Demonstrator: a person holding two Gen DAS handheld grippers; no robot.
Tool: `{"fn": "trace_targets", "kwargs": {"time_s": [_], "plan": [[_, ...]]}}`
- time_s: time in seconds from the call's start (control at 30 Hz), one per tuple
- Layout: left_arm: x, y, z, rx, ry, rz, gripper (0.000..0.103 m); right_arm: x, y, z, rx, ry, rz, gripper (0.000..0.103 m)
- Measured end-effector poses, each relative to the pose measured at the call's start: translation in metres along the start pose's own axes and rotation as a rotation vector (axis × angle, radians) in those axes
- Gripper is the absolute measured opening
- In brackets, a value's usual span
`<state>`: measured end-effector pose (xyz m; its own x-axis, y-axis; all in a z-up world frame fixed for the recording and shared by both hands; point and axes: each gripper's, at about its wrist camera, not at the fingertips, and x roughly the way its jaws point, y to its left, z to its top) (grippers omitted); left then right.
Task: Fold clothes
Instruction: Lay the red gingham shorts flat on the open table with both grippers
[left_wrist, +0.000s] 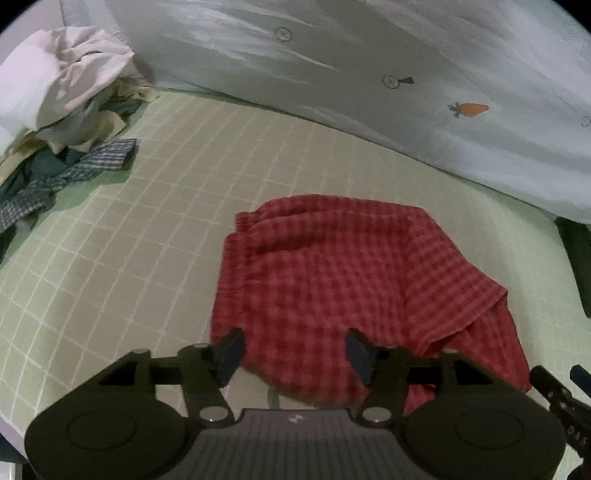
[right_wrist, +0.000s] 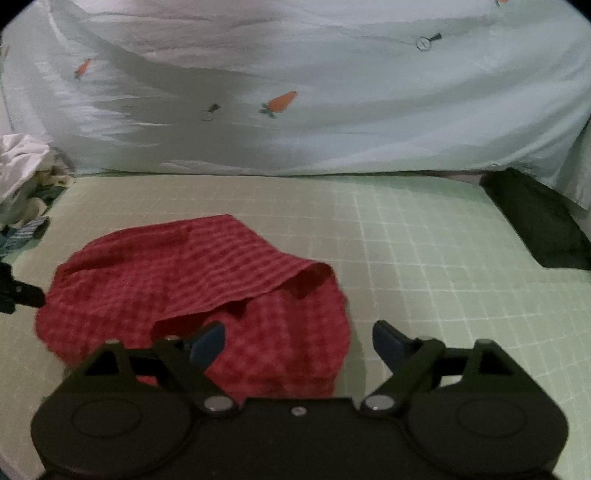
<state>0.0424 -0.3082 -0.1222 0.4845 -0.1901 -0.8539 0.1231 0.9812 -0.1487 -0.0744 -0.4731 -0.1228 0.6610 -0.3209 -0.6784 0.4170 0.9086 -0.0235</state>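
A red checked garment (left_wrist: 332, 280) lies loosely folded on the green grid mat (left_wrist: 147, 229), one flap turned over its top. My left gripper (left_wrist: 295, 350) is open and empty, its fingers just above the garment's near edge. In the right wrist view the same garment (right_wrist: 192, 288) lies left of centre on the mat (right_wrist: 424, 258). My right gripper (right_wrist: 299, 339) is open and empty over the garment's near right edge. The tip of the left gripper shows at the left edge of the right view (right_wrist: 18, 291).
A heap of unfolded clothes (left_wrist: 62, 122) lies at the mat's far left, also in the right view (right_wrist: 22, 177). A pale blue carrot-print sheet (left_wrist: 369, 74) hangs behind the mat. A dark folded item (right_wrist: 539, 225) lies at the far right.
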Motion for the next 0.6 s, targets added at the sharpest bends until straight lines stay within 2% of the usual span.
{"fn": "trace_targets", "kwargs": {"time_s": [0.2,0.43,0.53,0.6], "plan": [[0.031,-0.017,0.023,0.026,0.036,-0.004,0.069,0.036,-0.02,0.03,0.053,0.018,-0.017,0.099],[0.071,0.002,0.059,-0.01,0.069,0.129,0.069,0.109,-0.019,0.077,0.01,0.071,0.048,0.098],[0.087,0.014,0.065,0.001,0.092,0.192,0.069,0.145,-0.01,0.097,-0.028,0.096,0.098,0.095],[0.098,0.022,0.066,-0.024,0.125,0.198,0.068,0.167,-0.002,0.105,-0.065,0.124,0.14,0.085]]}}
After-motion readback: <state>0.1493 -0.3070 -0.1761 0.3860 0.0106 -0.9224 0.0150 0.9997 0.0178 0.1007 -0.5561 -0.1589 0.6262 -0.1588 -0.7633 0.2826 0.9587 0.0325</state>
